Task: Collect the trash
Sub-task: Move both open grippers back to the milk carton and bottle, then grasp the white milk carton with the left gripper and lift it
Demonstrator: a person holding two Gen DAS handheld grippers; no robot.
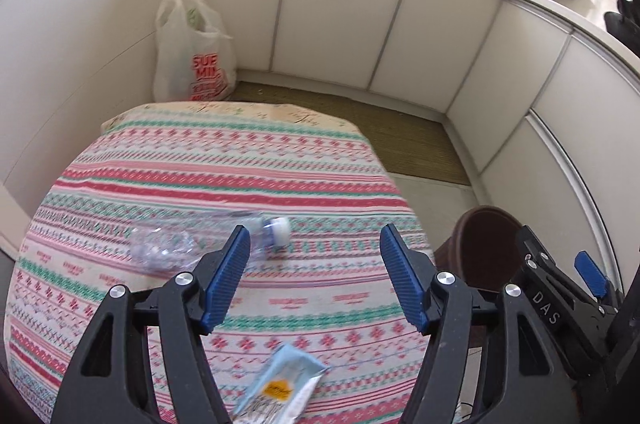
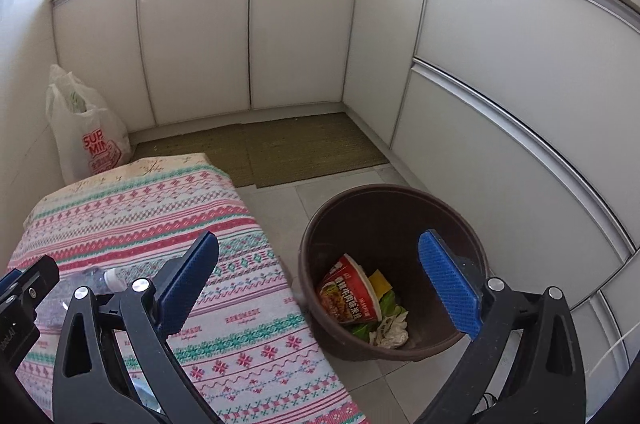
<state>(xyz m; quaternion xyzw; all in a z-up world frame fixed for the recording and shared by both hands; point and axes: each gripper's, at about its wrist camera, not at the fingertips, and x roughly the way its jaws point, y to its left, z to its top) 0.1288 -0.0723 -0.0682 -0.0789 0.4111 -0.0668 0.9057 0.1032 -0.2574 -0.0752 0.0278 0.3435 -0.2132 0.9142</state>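
Both the left gripper (image 1: 314, 278) and right gripper (image 2: 320, 280) gape empty over a patterned tablecloth (image 1: 224, 175) where a crushed clear bottle (image 1: 192, 242) and a wrapper (image 1: 280, 390) lie, beside a brown bin (image 2: 316, 244) holding a red noodle cup (image 2: 350, 290), a "SUP MI"-lettered white bag (image 2: 86, 139) by the wall.

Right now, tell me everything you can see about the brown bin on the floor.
The bin is a round, dark brown tub, apparently plastic, standing upright and open-topped on the pale floor tiles right beside the cloth-covered table. Inside lie a red instant noodle cup tipped on its side, a yellow scrap, something green and crumpled white paper. Nothing grips it; whether it touches the tablecloth I cannot tell.
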